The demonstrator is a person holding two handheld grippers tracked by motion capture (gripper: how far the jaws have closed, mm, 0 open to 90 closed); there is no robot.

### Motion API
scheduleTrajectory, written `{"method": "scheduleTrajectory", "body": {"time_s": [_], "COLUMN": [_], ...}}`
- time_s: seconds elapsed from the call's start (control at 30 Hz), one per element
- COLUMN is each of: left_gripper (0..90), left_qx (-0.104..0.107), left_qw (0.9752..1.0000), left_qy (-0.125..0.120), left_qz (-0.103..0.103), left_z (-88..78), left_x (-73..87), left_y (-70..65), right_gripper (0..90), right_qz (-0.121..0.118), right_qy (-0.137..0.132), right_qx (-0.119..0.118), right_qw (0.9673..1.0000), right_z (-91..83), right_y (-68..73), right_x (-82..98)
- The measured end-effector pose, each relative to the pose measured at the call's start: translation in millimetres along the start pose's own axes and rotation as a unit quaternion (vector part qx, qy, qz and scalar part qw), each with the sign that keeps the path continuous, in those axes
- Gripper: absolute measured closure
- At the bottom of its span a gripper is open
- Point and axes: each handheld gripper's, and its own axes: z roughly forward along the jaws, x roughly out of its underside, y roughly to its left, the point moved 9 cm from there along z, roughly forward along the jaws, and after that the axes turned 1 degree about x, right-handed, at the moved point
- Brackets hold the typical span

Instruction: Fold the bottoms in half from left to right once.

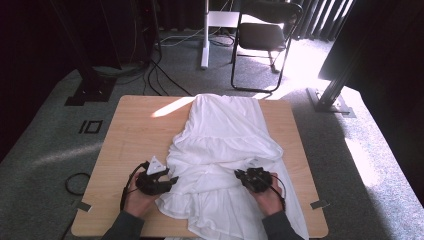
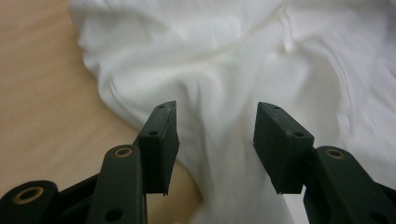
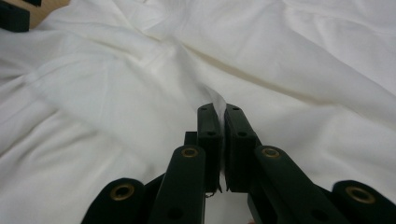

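Plain white dress (image 1: 220, 150), no print, slightly creamy along the seams. Light wood-grain bench (image 1: 125, 135). Matte black left gripper (image 1: 172, 179) with pale grey top plate; matte black right gripper (image 1: 239, 174), brass-coloured rivets on both. Speckled grey carpet (image 1: 45, 150). Black chair (image 1: 265, 35), white stand post (image 1: 205, 35).

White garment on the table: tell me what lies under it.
The white garment lies on the wooden table, bare at its left and right edges. Anything else beneath the cloth is covered.

We note black two-jaw grippers with brass-ringed pivots; left gripper (image 1: 172, 179) carries a grey triangular plate, black cables trail, and dark grey sleeves (image 1: 122, 227) cover both forearms.
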Motion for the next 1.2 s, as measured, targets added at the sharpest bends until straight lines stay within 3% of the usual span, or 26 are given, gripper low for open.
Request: {"method": "scheduleTrajectory", "body": {"time_s": [0.03, 0.13, 0.2, 0.27, 0.3, 0.37, 0.43, 0.5, 0.53, 0.6, 0.67, 0.73, 0.87, 0.97, 1.07, 1.13, 1.2], "left_gripper": [49.5, 44.7, 42.3, 40.5, 40.7, 47.9, 63.6, 84.0, 88.7, 89.5, 89.6, 89.5, 84.4, 63.6, 52.1, 49.4, 46.0], "left_qx": [0.021, 0.033, 0.027, 0.034, 0.028, 0.021, 0.02, 0.041, 0.053, 0.079, 0.093, 0.119, 0.153, 0.139, 0.113, 0.086, 0.067], "left_qw": [0.9998, 0.9994, 0.9995, 0.9993, 0.9994, 0.9993, 0.9989, 0.9985, 0.998, 0.9964, 0.9951, 0.9922, 0.9873, 0.9892, 0.9924, 0.9947, 0.9961], "left_qy": [0.002, 0.005, 0.006, 0.007, 0.009, 0.025, 0.038, 0.03, 0.023, 0.012, 0.009, -0.006, -0.027, -0.041, -0.05, -0.056, -0.057], "left_qz": [-0.002, 0.008, 0.014, 0.014, 0.019, 0.018, 0.019, 0.023, 0.024, 0.029, 0.034, 0.036, 0.032, 0.021, 0.0, -0.001, -0.008], "left_z": [-1.4, -4.5, -6.6, -7.9, -7.4, -4.4, -1.6, -4.4, -7.7, -16.5, -26.0, -37.2, -50.8, -54.7, -53.3, -49.5, -44.1], "left_x": [8.6, 26.5, 32.6, 36.9, 38.6, 42.6, 45.3, 43.8, 41.9, 37.8, 35.7, 32.7, 30.7, 29.1, 26.3, 21.5, 16.4], "left_y": [-7.7, -20.8, -23.7, -26.5, -25.7, -23.0, -22.4, -27.8, -30.8, -38.4, -45.6, -54.7, -62.8, -55.7, -41.2, -30.2, -20.7], "right_gripper": [86.7, 86.6, 86.6, 86.6, 86.6, 86.7, 86.7, 86.7, 86.8, 87.1, 87.4, 87.5, 87.5, 87.5, 82.9, 57.4, 43.5], "right_qz": [-0.001, 0.009, 0.019, 0.033, 0.036, 0.043, 0.053, 0.059, 0.061, 0.062, 0.06, 0.06, 0.065, 0.074, 0.091, 0.109, 0.102], "right_qy": [-0.007, -0.025, -0.031, -0.034, -0.036, -0.035, -0.038, -0.048, -0.052, -0.059, -0.059, -0.058, -0.035, -0.001, 0.031, 0.028, 0.01], "right_qx": [0.005, 0.024, 0.042, 0.044, 0.049, 0.059, 0.063, 0.063, 0.062, 0.065, 0.061, 0.054, 0.051, 0.059, 0.047, 0.041, 0.042], "right_qw": [1.0, 0.9994, 0.9985, 0.9979, 0.9975, 0.9967, 0.9959, 0.9951, 0.9948, 0.9943, 0.9946, 0.995, 0.996, 0.9955, 0.9942, 0.9928, 0.9939], "right_z": [-12.0, -47.9, -69.5, -86.7, -94.1, -107.7, -120.7, -134.3, -141.1, -154.3, -165.6, -174.3, -174.3, -164.1, -152.2, -148.0, -150.2], "right_y": [-2.4, -14.0, -24.0, -31.5, -34.9, -39.6, -41.4, -40.3, -39.2, -38.0, -36.8, -36.6, -40.6, -47.3, -52.7, -55.4, -55.7], "right_x": [5.1, 22.4, 35.1, 47.4, 53.2, 64.5, 74.8, 84.4, 89.2, 98.2, 106.9, 115.7, 134.9, 155.2, 172.8, 173.8, 165.0]}}
